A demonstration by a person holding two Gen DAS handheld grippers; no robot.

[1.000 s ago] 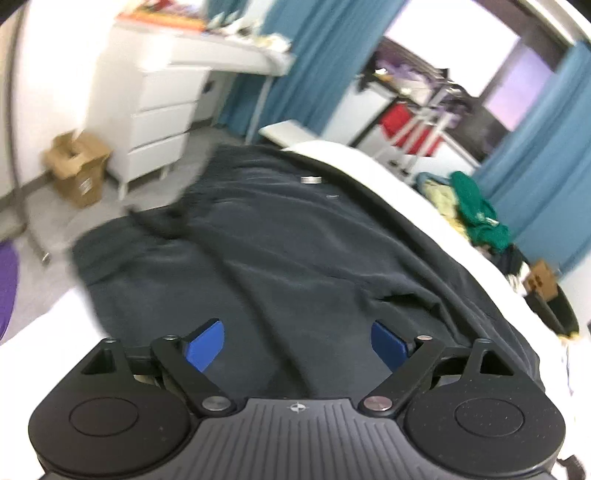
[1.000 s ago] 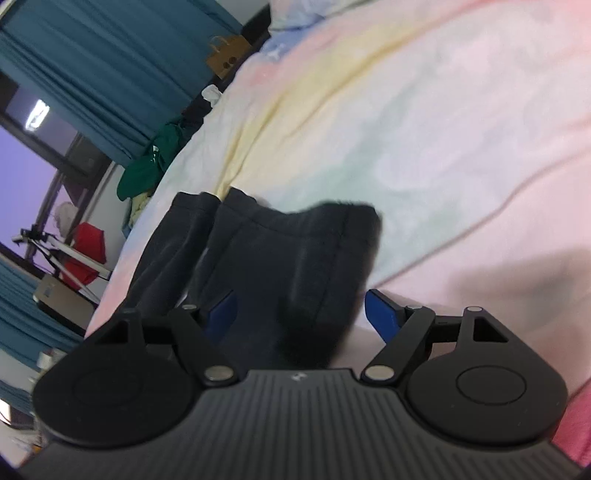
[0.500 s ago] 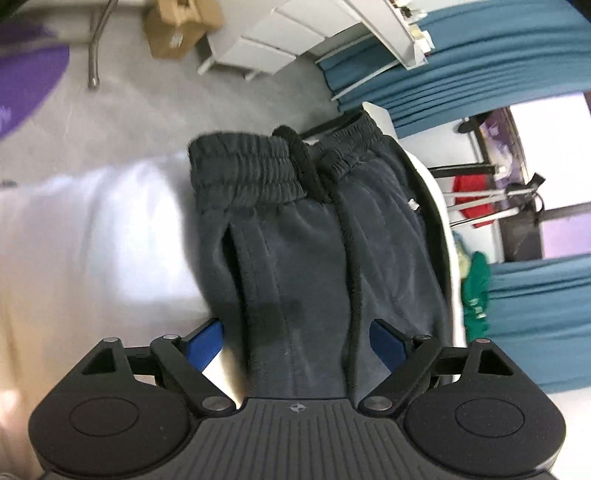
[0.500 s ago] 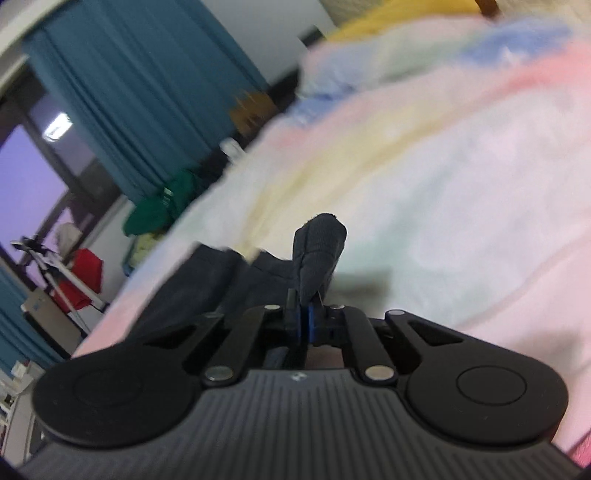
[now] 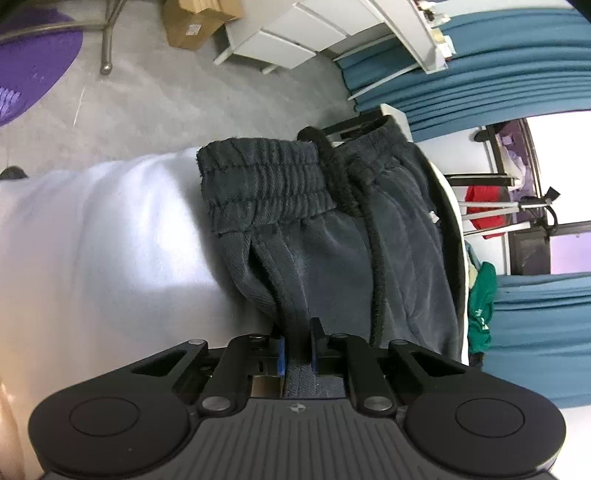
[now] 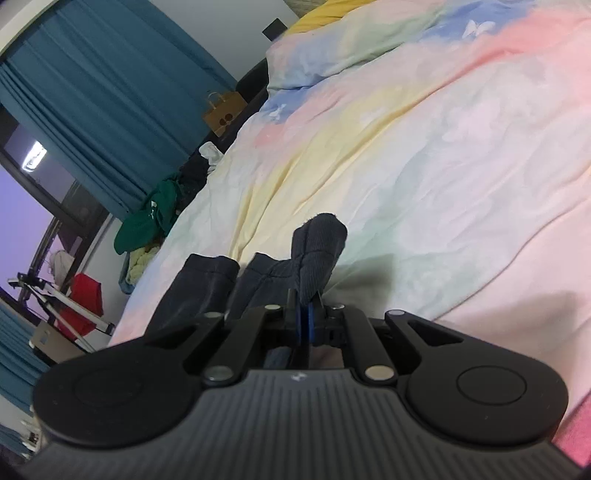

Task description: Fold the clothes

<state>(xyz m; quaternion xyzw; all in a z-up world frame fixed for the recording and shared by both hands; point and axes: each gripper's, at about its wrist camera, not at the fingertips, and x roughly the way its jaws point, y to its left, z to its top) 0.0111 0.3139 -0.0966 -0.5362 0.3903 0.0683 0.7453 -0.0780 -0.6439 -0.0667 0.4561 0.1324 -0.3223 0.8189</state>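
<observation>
Dark grey sweatpants [image 5: 332, 240] lie on the bed, with the ribbed waistband [image 5: 266, 177] and black drawstring [image 5: 347, 184] at the far end in the left wrist view. My left gripper [image 5: 297, 332] is closing, and its blue pads press a fold of the pants' side seam near the waist. In the right wrist view my right gripper [image 6: 306, 306] is shut on one leg's cuff [image 6: 317, 251], which stands up above the jaws. The other leg [image 6: 195, 288] lies flat to the left of it.
A pastel duvet [image 6: 443, 147] covers the bed. On the floor past the bed's edge are a cardboard box [image 5: 195, 18], white drawers [image 5: 295, 40] and a purple mat [image 5: 29, 70]. Green clothes [image 6: 147, 218], a paper bag [image 6: 223, 112] and teal curtains [image 6: 92, 92] lie beyond.
My left gripper swung down to the waist end, rolled, and went from wide open to closed on the side seam. My right gripper closed on the cuff and lifted it slightly.
</observation>
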